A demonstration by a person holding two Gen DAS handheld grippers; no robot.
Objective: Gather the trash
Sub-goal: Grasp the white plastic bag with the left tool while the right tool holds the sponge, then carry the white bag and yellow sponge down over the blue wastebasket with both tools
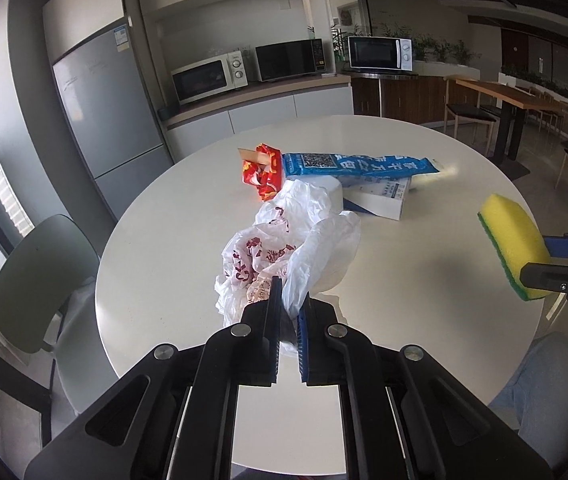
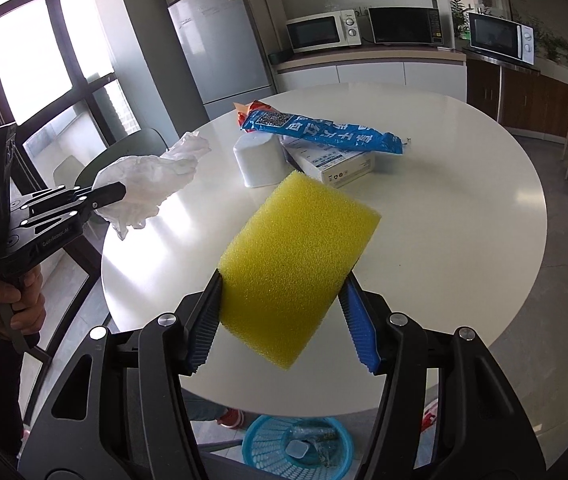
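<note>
Plastic bag (image 1: 284, 252), white w/ red print, is hanging above surface (image 1: 424, 240), pinched in left tool (image 1: 288, 300). Right tool (image 2: 281, 280) is gripping yellow sponge (image 2: 296, 256). Blue wrapper (image 2: 320, 130) is showing QR code.

Background: grey fridge (image 1: 111, 120) stood left of counter bearing three microwaves (image 1: 207, 80); green chair (image 1: 39, 280) sat beside round white bench (image 1: 424, 248).

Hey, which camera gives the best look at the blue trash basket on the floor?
The right wrist view. The blue basket sits on the floor below the table edge, seen between the right gripper fingers, with some trash inside. The left wrist view does not show it at all.
</note>
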